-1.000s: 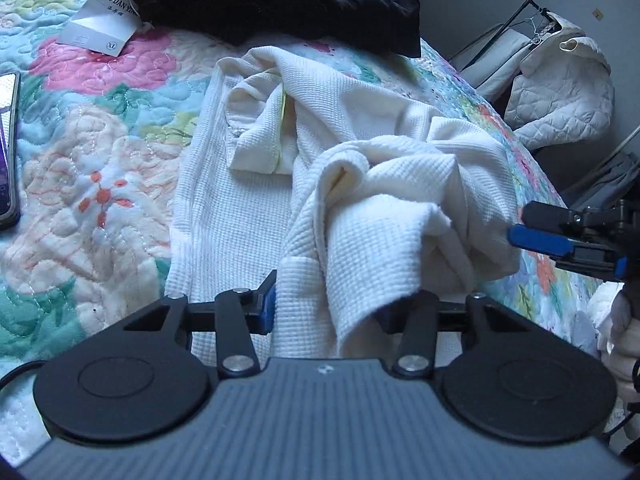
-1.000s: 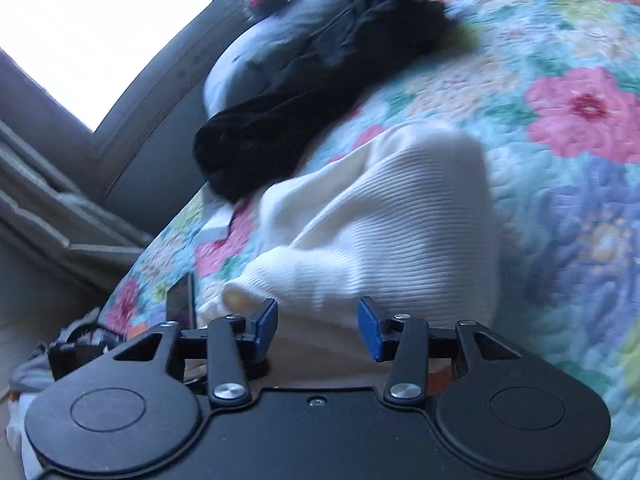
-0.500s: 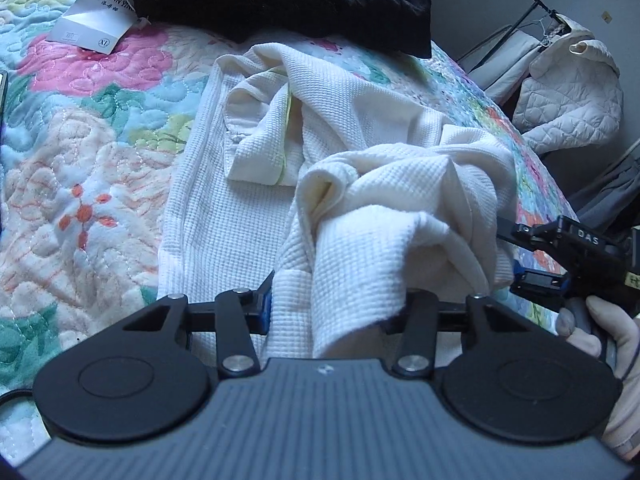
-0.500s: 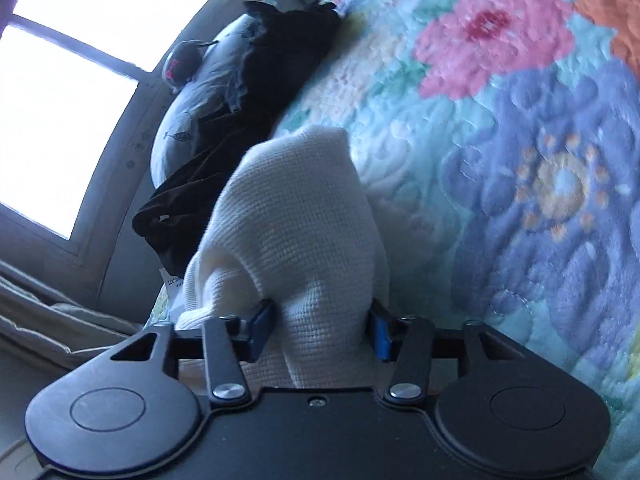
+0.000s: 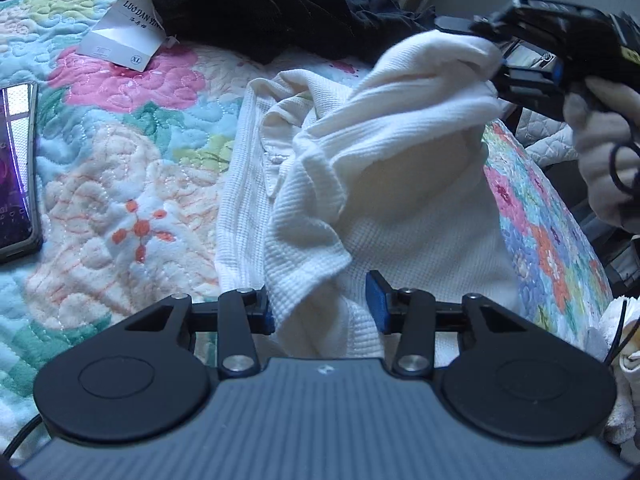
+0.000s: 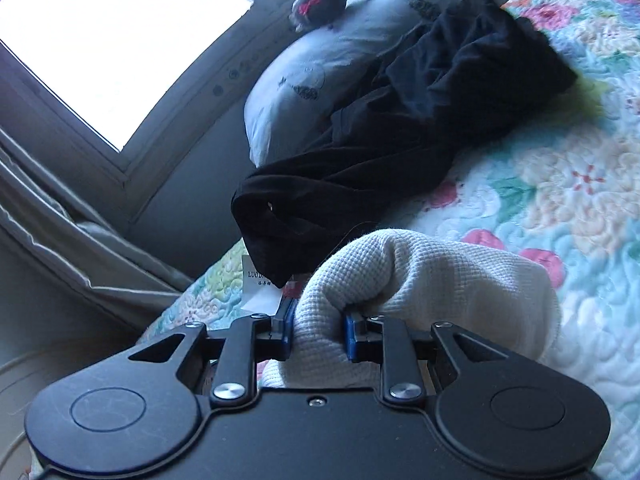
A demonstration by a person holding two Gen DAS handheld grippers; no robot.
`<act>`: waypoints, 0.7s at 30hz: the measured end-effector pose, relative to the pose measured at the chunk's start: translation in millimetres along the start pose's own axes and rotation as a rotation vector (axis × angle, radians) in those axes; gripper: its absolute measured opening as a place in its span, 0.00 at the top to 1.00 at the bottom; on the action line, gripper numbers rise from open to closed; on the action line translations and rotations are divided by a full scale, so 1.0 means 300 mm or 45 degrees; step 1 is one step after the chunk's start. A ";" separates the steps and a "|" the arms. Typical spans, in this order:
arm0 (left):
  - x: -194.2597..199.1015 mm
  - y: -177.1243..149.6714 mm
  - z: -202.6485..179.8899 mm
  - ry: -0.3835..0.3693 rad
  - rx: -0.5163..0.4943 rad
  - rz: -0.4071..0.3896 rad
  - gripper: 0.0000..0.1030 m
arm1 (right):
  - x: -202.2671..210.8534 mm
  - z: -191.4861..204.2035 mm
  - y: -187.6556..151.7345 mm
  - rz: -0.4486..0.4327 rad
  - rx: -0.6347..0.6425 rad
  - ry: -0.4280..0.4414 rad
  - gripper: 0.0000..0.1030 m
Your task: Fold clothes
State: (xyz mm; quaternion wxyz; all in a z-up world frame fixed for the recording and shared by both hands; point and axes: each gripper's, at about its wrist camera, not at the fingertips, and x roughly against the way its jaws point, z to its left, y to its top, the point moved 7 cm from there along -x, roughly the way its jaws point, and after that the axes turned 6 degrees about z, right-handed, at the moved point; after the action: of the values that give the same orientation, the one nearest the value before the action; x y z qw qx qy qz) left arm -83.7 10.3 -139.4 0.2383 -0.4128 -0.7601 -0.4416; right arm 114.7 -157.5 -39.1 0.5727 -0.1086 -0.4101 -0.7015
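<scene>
- My right tongs (image 6: 319,334), clenched on the white shirt (image 5: 384,200), have lifted its edge off the bed (image 5: 120,184).
- My left tongs (image 5: 322,304) have released; fabric lies loose between them.
- Fold underway, judged.

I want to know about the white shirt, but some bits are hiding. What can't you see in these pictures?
- Left wrist view: the near hem of the white shirt is hidden behind the left gripper.
- Left wrist view: the phone is cut off by the left edge.
- Right wrist view: the paper tag is partly covered by the black clothes.
- Right wrist view: the right gripper covers the fold it pinches.
</scene>
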 end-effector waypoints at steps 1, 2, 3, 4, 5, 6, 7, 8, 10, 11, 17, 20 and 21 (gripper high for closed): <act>0.004 0.001 0.013 0.005 0.015 -0.001 0.59 | -0.046 0.009 0.012 0.022 -0.004 -0.002 0.56; 0.007 0.003 0.026 0.011 0.031 -0.001 0.59 | -0.090 0.017 0.020 0.044 -0.009 -0.007 0.51; 0.010 0.005 0.034 0.015 0.041 -0.002 0.59 | -0.124 0.024 0.022 0.061 -0.010 -0.013 0.50; 0.011 0.008 0.039 0.018 0.048 -0.004 0.59 | -0.143 0.030 0.020 0.069 -0.006 -0.014 0.50; 0.011 0.010 0.041 0.020 0.050 -0.003 0.59 | -0.147 0.038 0.007 0.067 0.003 0.002 0.50; 0.010 0.009 0.040 0.024 0.047 0.001 0.59 | -0.139 0.044 -0.007 0.060 0.006 0.024 0.50; 0.009 0.007 0.039 0.028 0.043 0.004 0.59 | -0.120 0.045 -0.023 0.051 0.000 0.038 0.50; 0.008 0.005 0.038 0.032 0.039 0.006 0.59 | -0.098 0.045 -0.040 0.043 -0.008 0.049 0.50; 0.006 0.005 0.037 0.033 0.042 0.009 0.59 | -0.031 0.037 -0.083 0.021 -0.028 0.069 0.50; 0.006 0.007 0.037 0.031 0.047 0.010 0.59 | 0.004 0.031 -0.109 0.015 -0.039 0.072 0.50; 0.003 0.011 0.040 0.016 0.090 0.007 0.54 | 0.185 -0.032 -0.337 0.035 -0.071 -0.014 0.44; -0.004 0.015 0.041 -0.007 0.131 -0.002 0.46 | 0.218 -0.068 -0.466 0.071 -0.074 -0.096 0.44; -0.010 0.018 0.045 -0.015 0.148 -0.007 0.44 | 0.224 -0.077 -0.504 0.079 -0.073 -0.124 0.44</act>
State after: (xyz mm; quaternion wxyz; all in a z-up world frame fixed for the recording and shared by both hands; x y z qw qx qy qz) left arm -77.5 22.2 -145.8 0.2564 -0.3988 -0.7869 -0.3950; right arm -34.5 -220.6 -80.3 0.5701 -0.1714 -0.4136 -0.6888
